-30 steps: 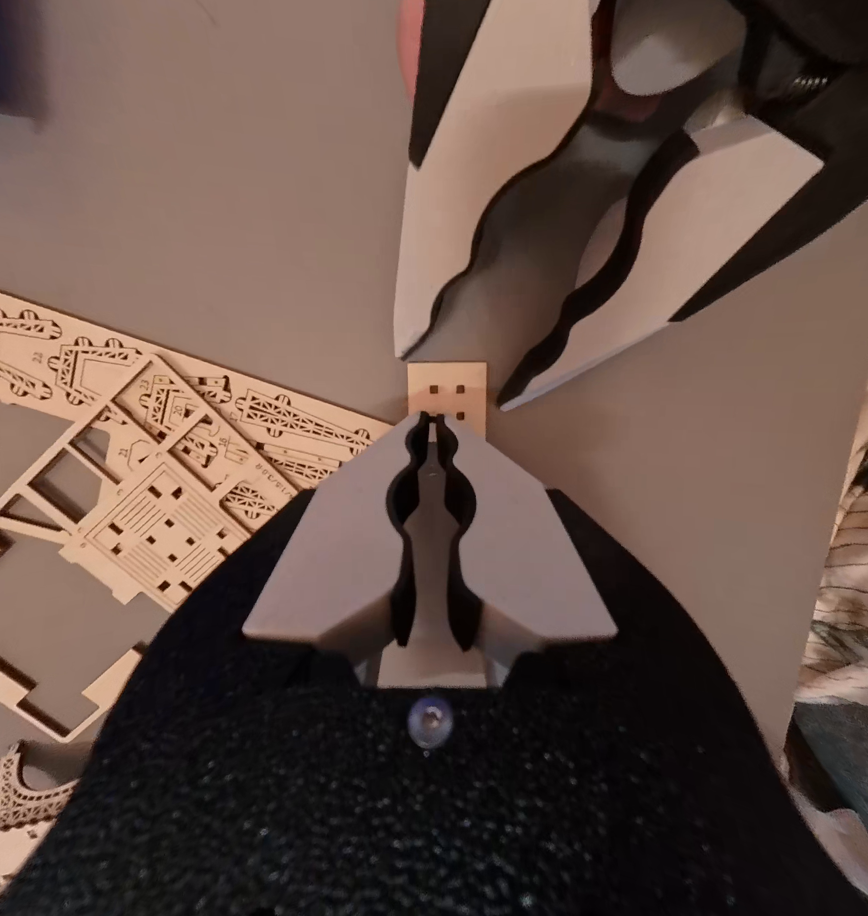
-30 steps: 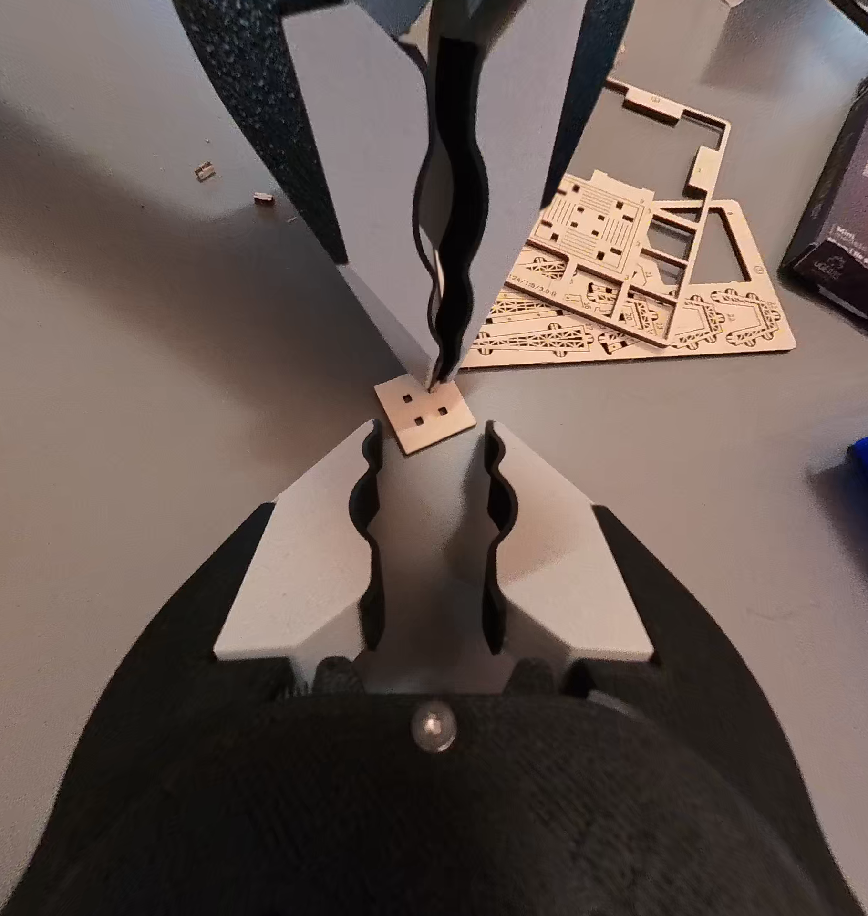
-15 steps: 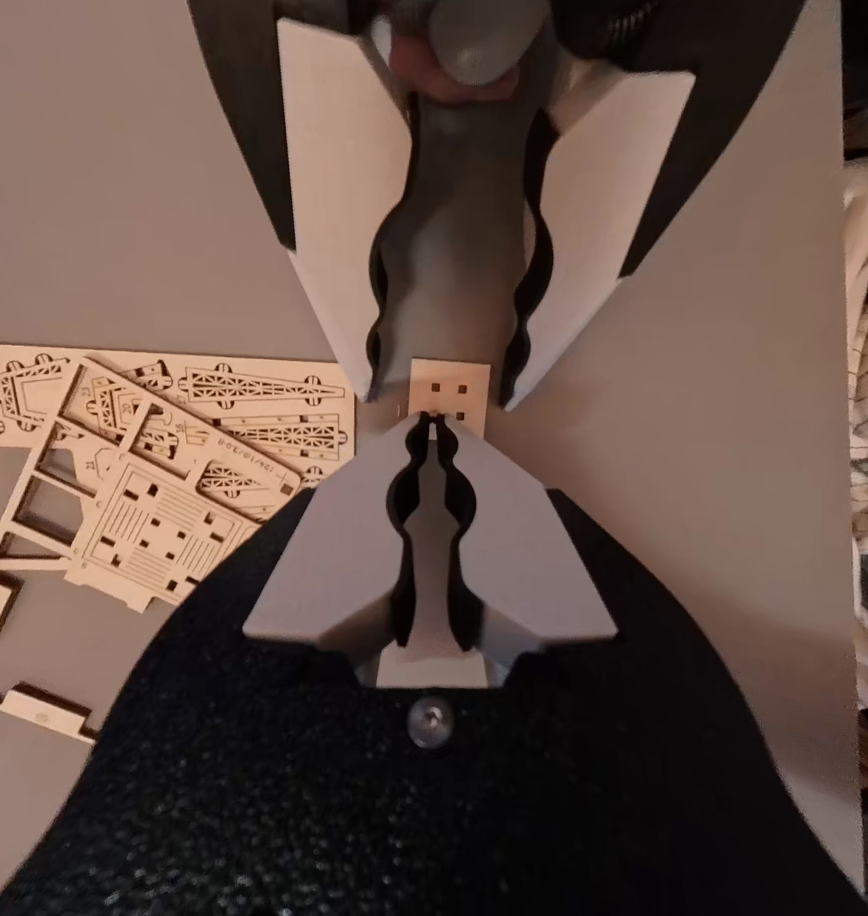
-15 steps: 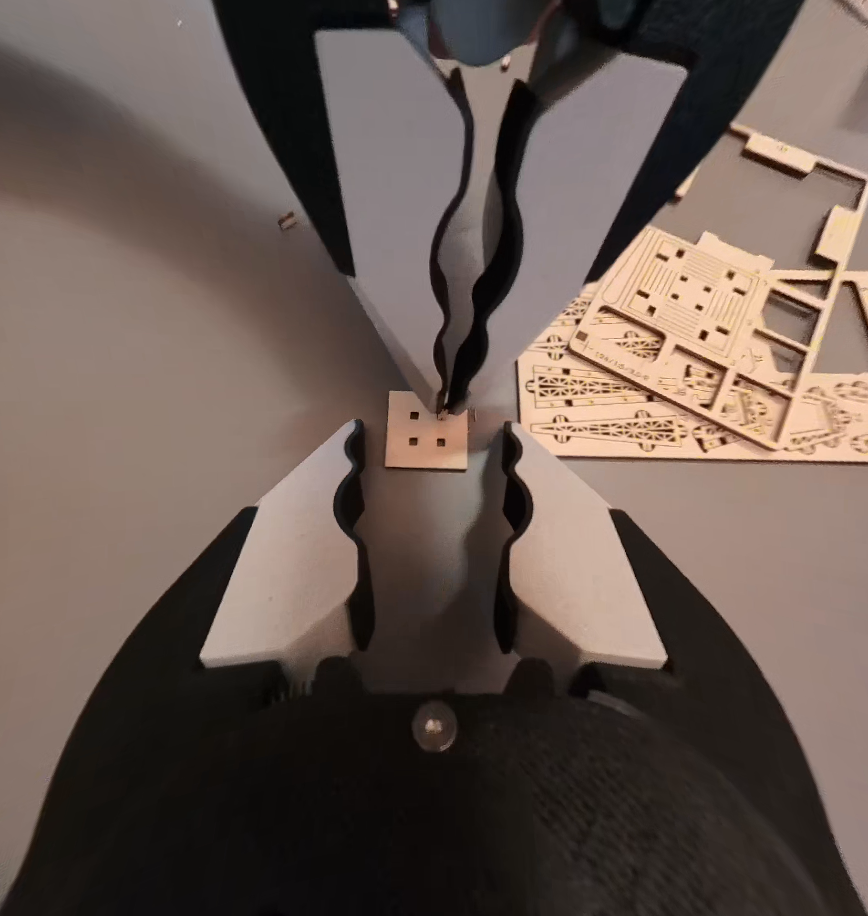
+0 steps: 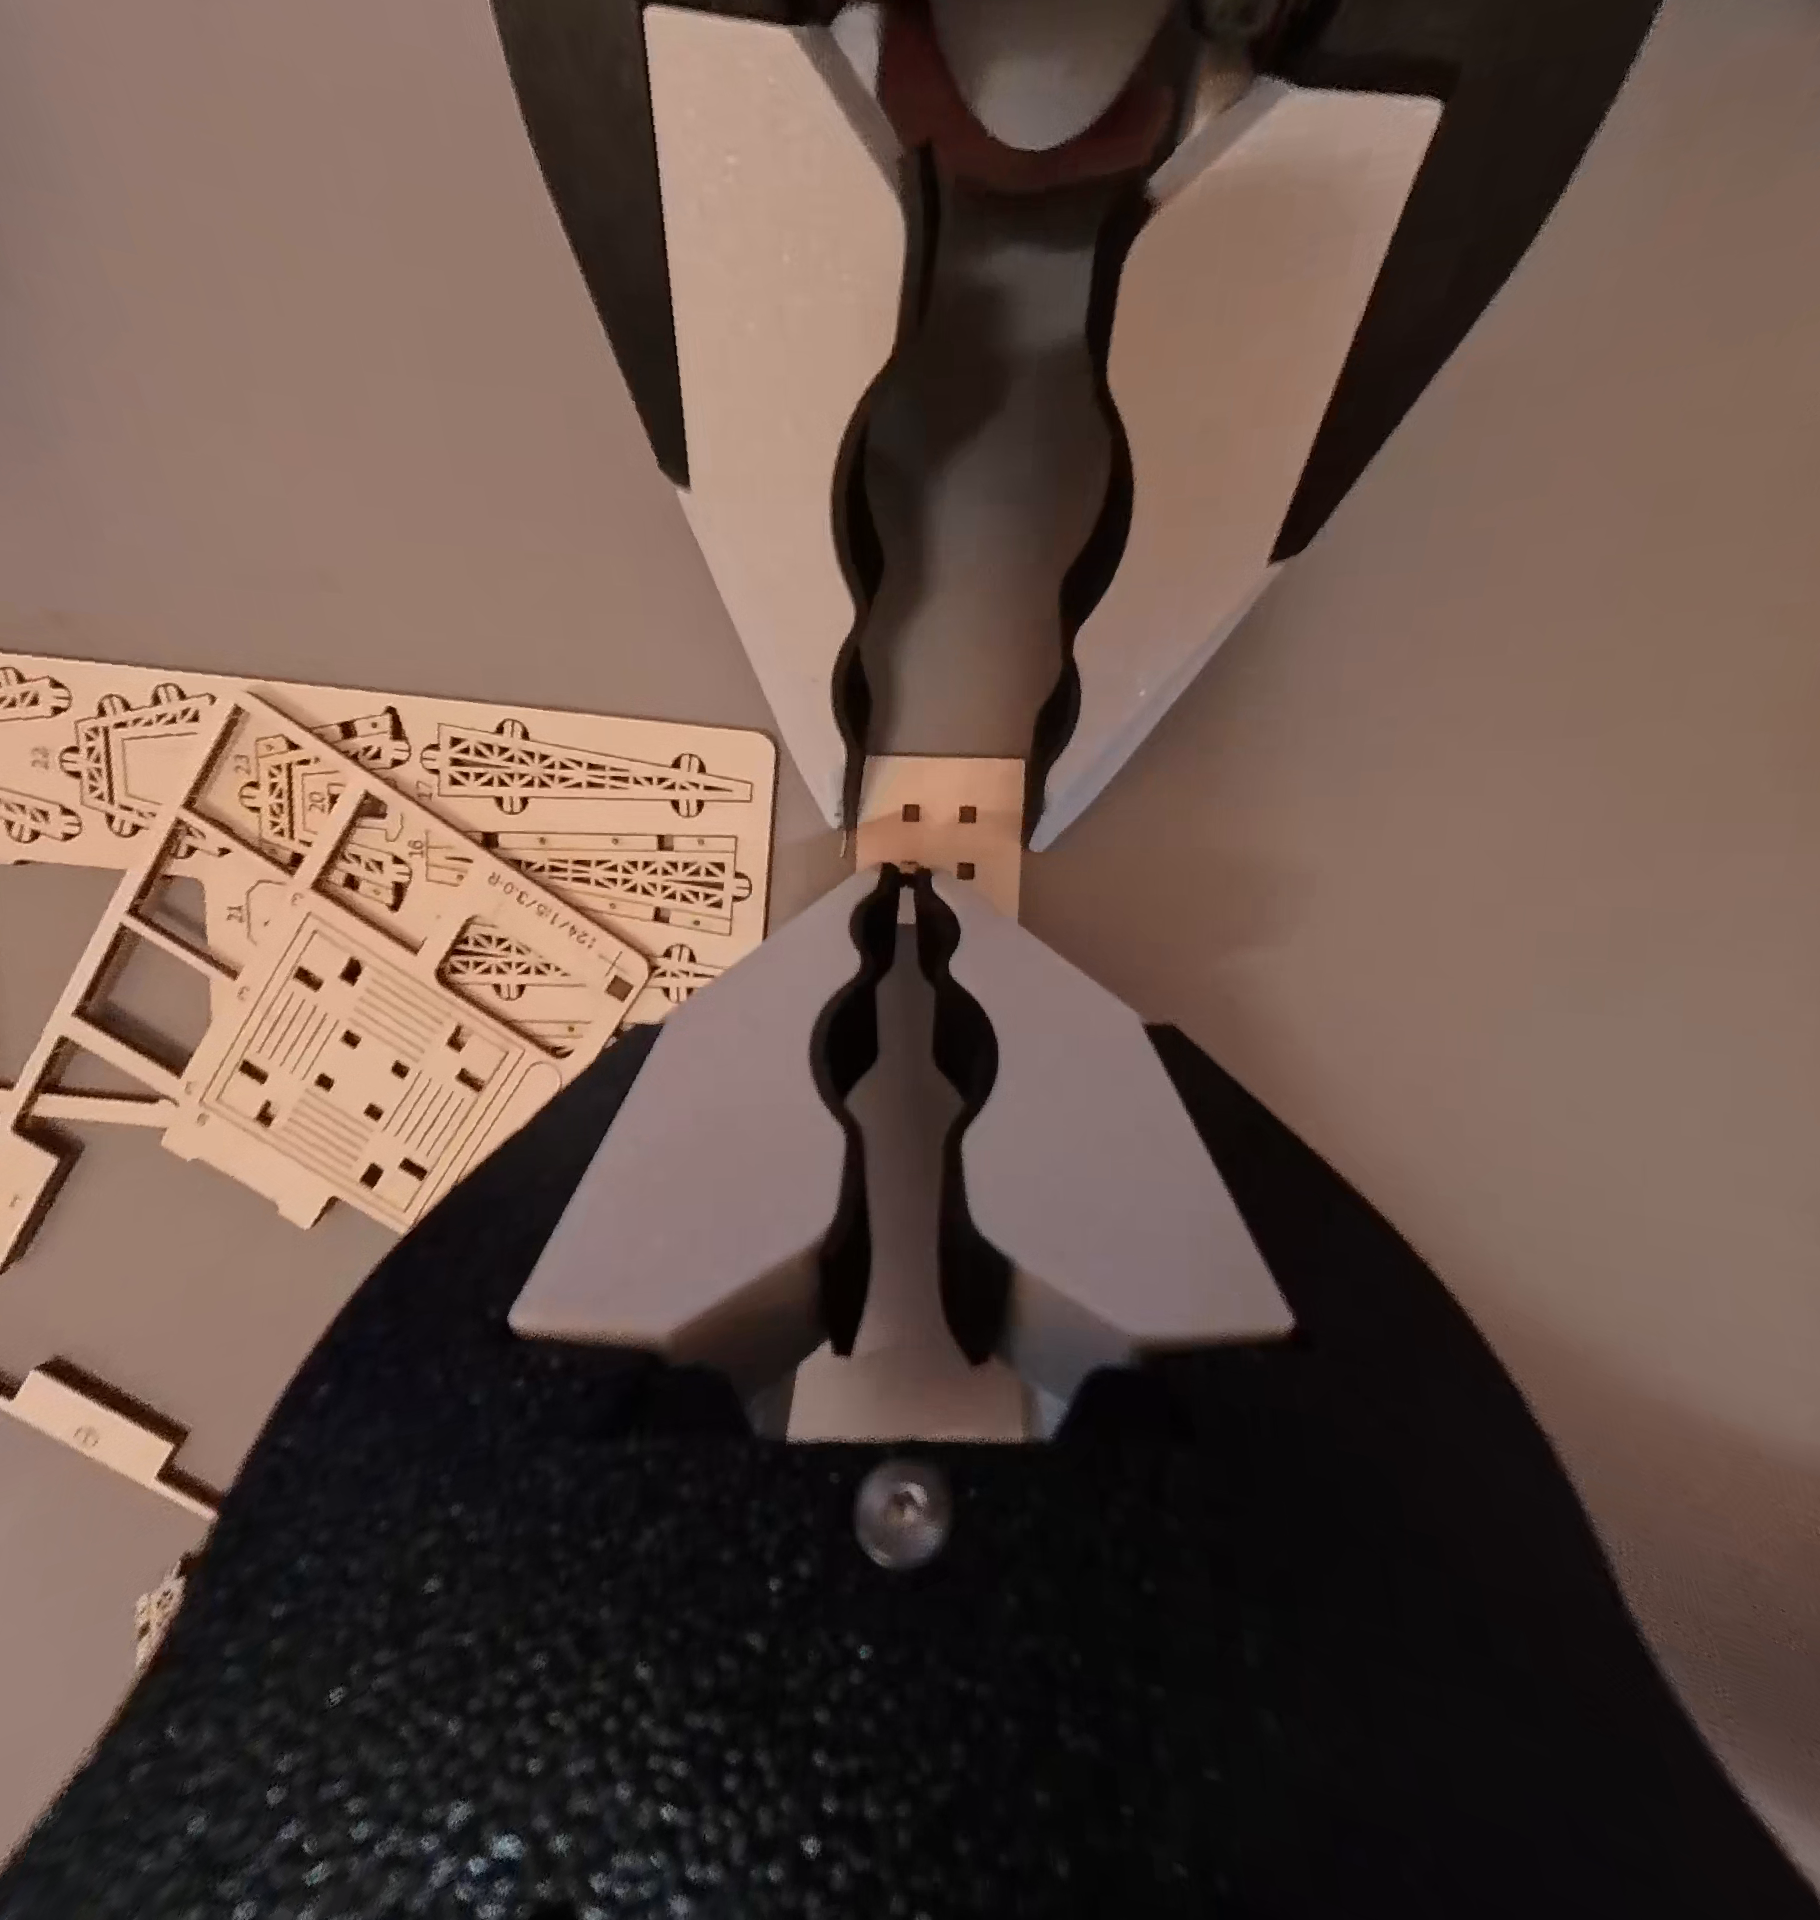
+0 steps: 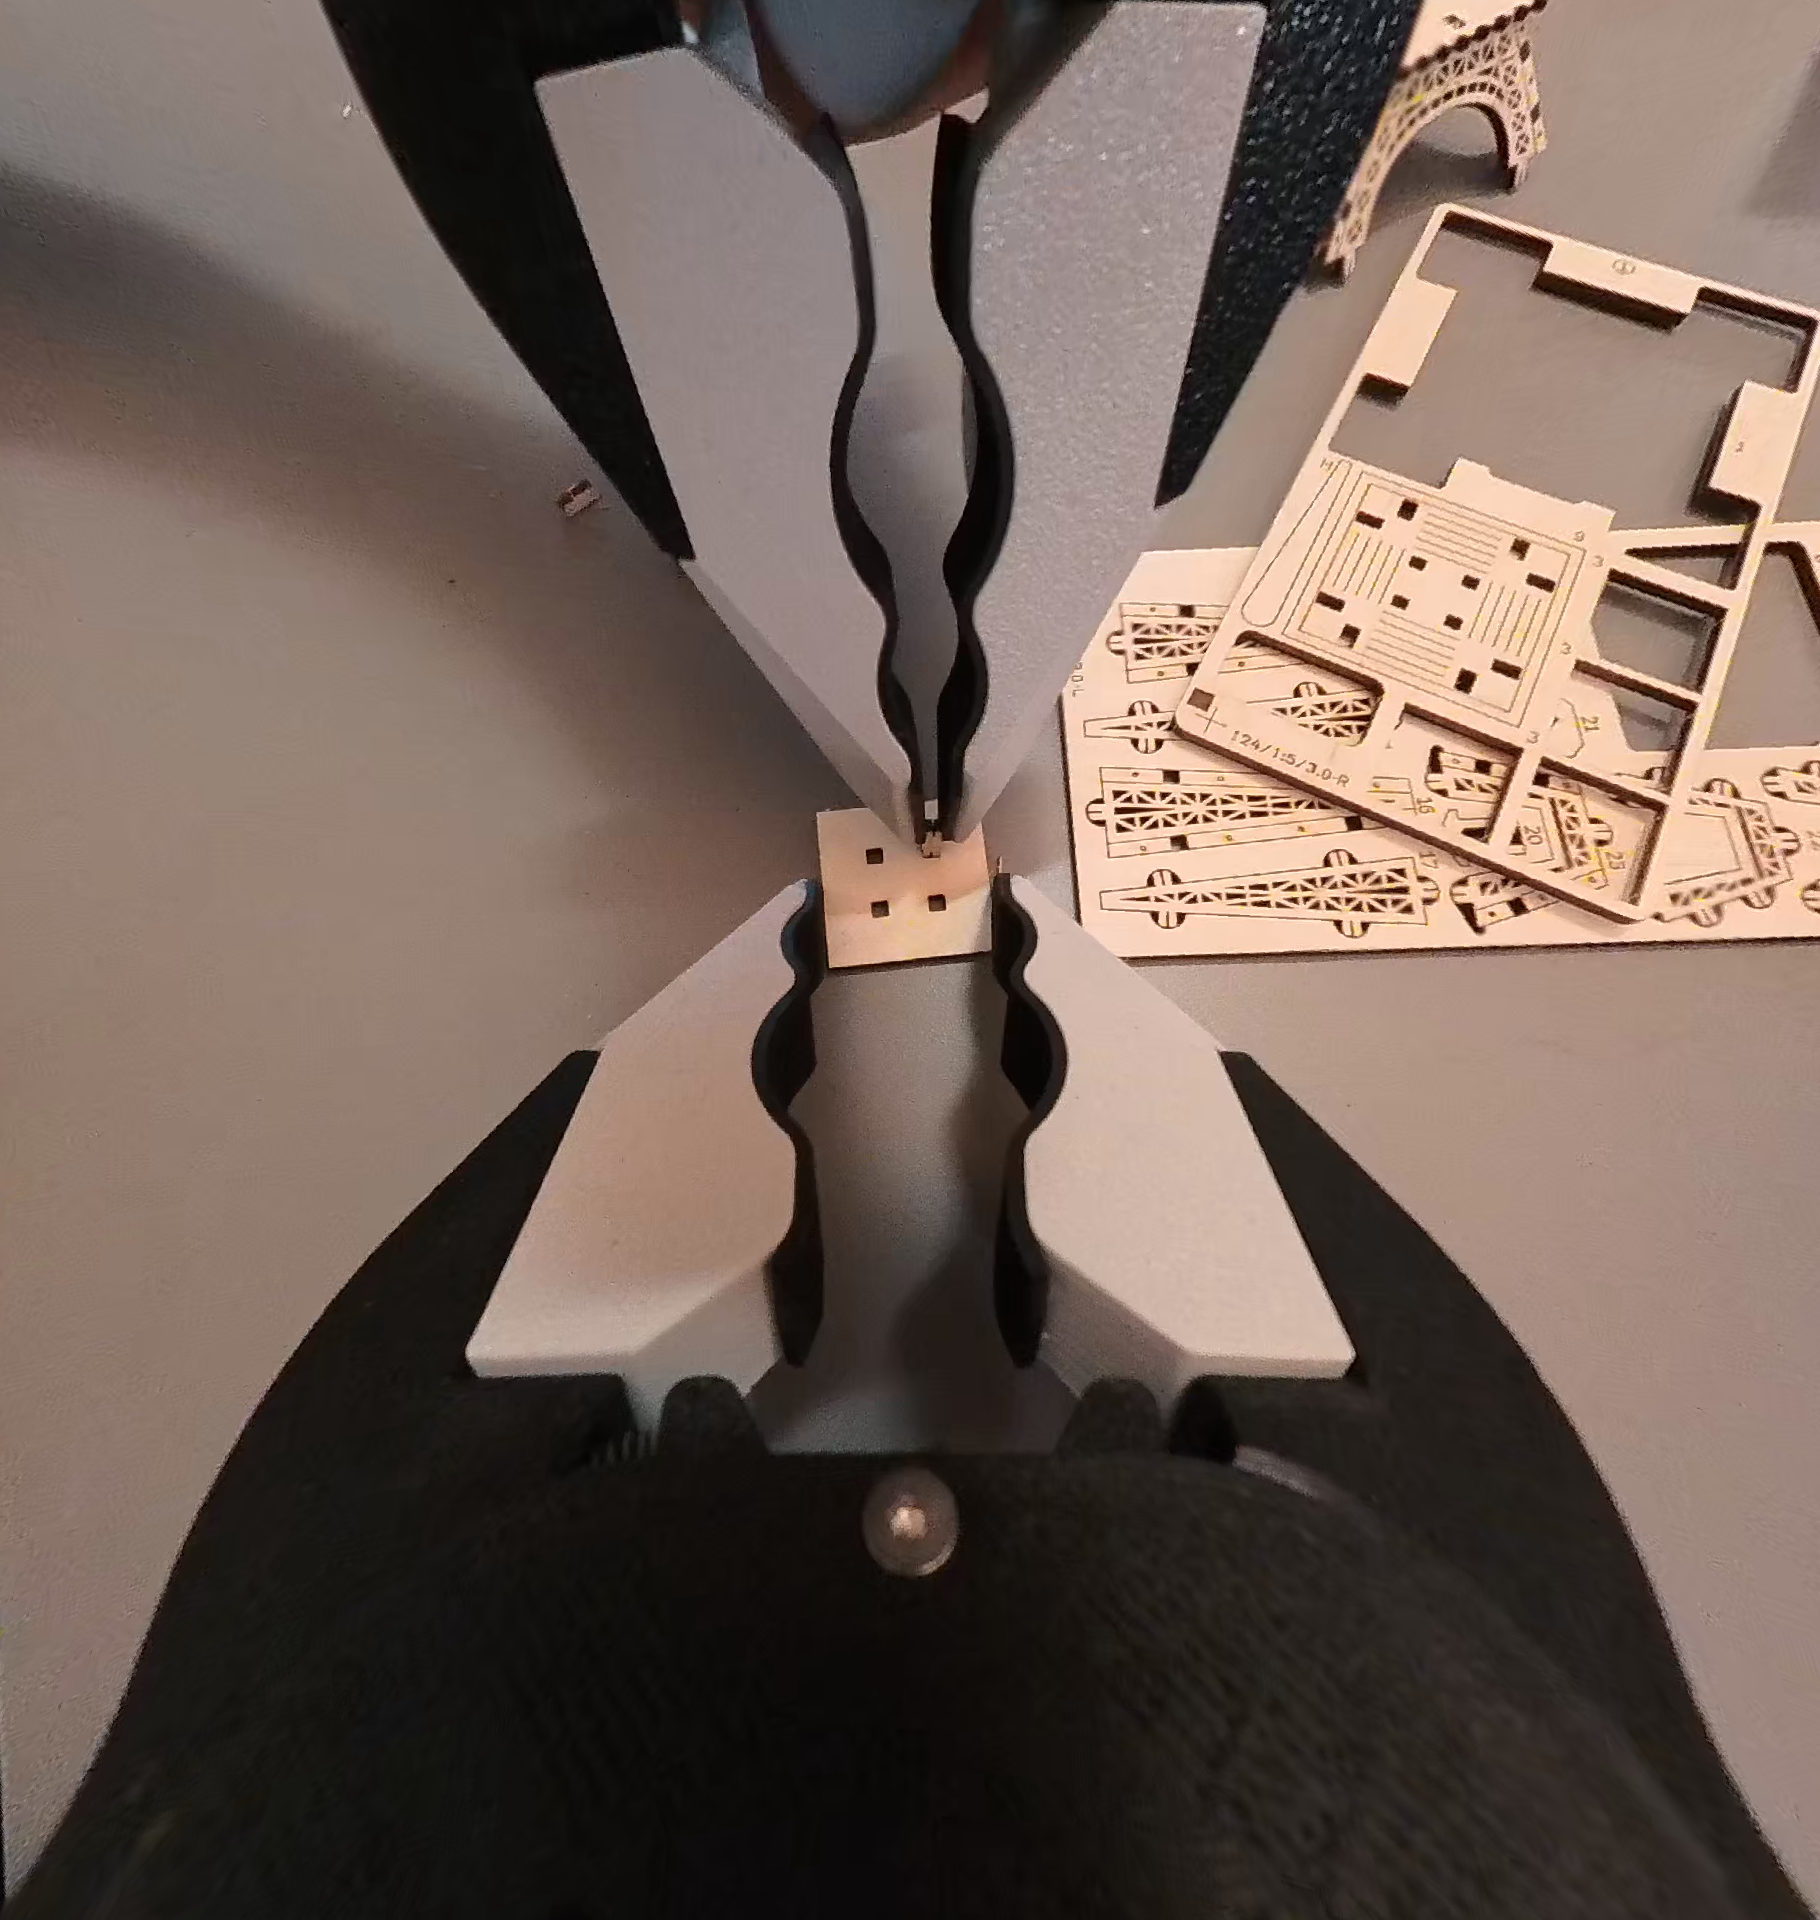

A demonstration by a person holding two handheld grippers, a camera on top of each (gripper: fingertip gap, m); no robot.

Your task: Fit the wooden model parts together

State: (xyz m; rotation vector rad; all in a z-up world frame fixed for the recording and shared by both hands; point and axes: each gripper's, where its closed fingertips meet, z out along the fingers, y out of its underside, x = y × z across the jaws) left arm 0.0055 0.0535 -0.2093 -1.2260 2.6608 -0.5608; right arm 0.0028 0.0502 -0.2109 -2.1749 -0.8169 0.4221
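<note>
Two grippers meet nose to nose over one small square wooden plate (image 6: 904,899) with four square holes, lying flat on the grey table (image 6: 314,831). Right gripper (image 6: 904,914) has its jaws spread, one tip just beside each side edge of the plate; whether they actually touch it I cannot tell. Left gripper (image 5: 908,875) is pinched nearly together on a tiny wooden peg (image 6: 929,837), sitting right at one hole.

Step looks like seating the peg in that hole. To do it well: steady the plate from both sides first so it can't skid, keep the peg upright and square to the hole, then press straight down, no twisting, since such thin wood probably snaps or jams if cocked. Loosen the pinch only once it is seated.

Off to the side lie the cut-out part sheets (image 6: 1457,748), and a half-built tower piece (image 6: 1446,114) stands behind them.
</note>
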